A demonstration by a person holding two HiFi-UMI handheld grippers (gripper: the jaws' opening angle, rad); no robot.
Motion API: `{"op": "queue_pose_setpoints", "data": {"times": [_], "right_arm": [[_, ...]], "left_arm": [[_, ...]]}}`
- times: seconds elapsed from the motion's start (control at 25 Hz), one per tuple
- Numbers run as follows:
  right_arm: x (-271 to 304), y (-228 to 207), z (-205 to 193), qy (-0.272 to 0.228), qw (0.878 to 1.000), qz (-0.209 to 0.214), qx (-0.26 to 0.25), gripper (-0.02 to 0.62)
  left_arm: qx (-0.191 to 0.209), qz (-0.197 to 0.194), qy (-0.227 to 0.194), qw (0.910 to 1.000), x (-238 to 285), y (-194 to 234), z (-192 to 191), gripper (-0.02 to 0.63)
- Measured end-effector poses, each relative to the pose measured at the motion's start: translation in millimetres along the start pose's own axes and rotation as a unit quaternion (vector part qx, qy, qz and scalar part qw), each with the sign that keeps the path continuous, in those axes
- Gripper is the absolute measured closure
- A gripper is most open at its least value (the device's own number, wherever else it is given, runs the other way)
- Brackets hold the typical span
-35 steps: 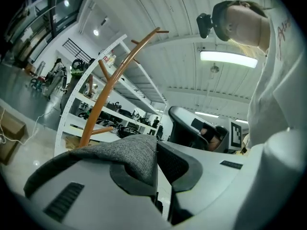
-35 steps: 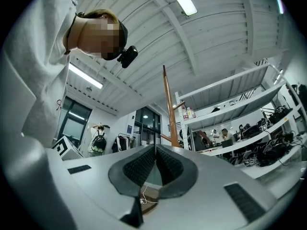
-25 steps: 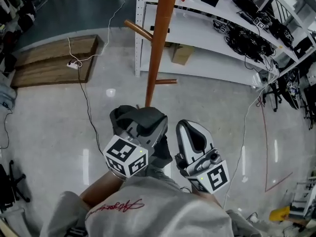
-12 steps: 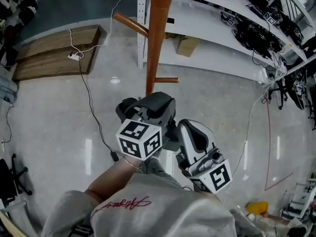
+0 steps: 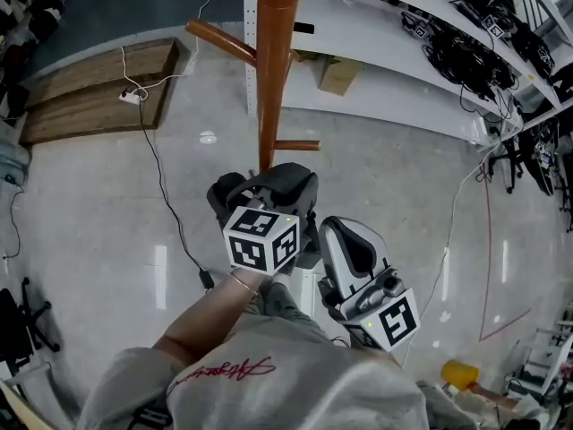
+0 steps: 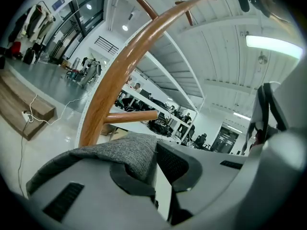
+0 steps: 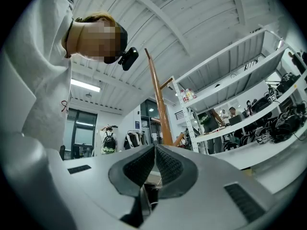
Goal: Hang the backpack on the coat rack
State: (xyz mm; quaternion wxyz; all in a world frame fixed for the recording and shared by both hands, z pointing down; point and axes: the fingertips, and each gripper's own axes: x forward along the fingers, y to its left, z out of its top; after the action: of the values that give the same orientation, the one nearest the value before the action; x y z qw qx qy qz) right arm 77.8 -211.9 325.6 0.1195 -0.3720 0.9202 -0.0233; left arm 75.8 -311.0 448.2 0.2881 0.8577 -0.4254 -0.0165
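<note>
Head view: since a second ago the left gripper [image 5: 266, 195] has swung up and to the right. Its marker cube has rolled so that two faces now show. It now sits close in front of the coat rack [image 5: 271, 70], just nearer than the short lower peg [image 5: 296, 145]. The backpack [image 5: 285, 181] shows only as dark grey fabric bunched over the gripper's far end. The right gripper [image 5: 346, 238] has hardly shifted and lies just right of the left one. A longer peg [image 5: 219, 41] juts left, higher on the pole. A white shelf unit [image 5: 403, 34] strung with cables stands behind the rack, with a cardboard box [image 5: 338, 73] under it. A wooden platform [image 5: 98, 97] lies far left, and a black cable [image 5: 166, 204] trails from it across the floor.

Left gripper view: the jaws are nearly together, pinching grey woven backpack fabric that drapes over the left jaw. The coat rack's pole rises close ahead, its lower peg pointing right just above the fabric.

Right gripper view: the pads meet at their tips with nothing between them. The coat rack stands beyond, the shelf unit to its right, and the person's white sleeve [image 7: 38, 80] fills the left.
</note>
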Motion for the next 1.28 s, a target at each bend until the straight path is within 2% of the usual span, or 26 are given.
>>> {"op": "queue_pose_setpoints", "data": {"times": [0.32,0.64,0.8,0.96,1.28], "right_arm": [[2,-4,-10,0.009,1.000,-0.002,0.005,0.575],[2,-10,-17,0.018,1.000,-0.004,0.013,0.574],[1,-15,-19,0.021,1.000,-0.005,0.016,0.574],[1,-11,-21,0.024,1.000,0.000,0.019,0.574],[2,-11,-24,0.031,0.999,0.007,0.021,0.574]], "left_arm": [[-0.010,0.014,0.018,0.9997,11,31,-27,0.561],[0.029,0.022,0.027,0.9990,18,40,-57,0.561],[0.044,0.023,0.023,0.9985,23,40,-60,0.561],[0.024,0.023,0.039,0.9987,23,49,-80,0.561],[0.111,0.042,0.032,0.9925,23,66,-92,0.561]]}}
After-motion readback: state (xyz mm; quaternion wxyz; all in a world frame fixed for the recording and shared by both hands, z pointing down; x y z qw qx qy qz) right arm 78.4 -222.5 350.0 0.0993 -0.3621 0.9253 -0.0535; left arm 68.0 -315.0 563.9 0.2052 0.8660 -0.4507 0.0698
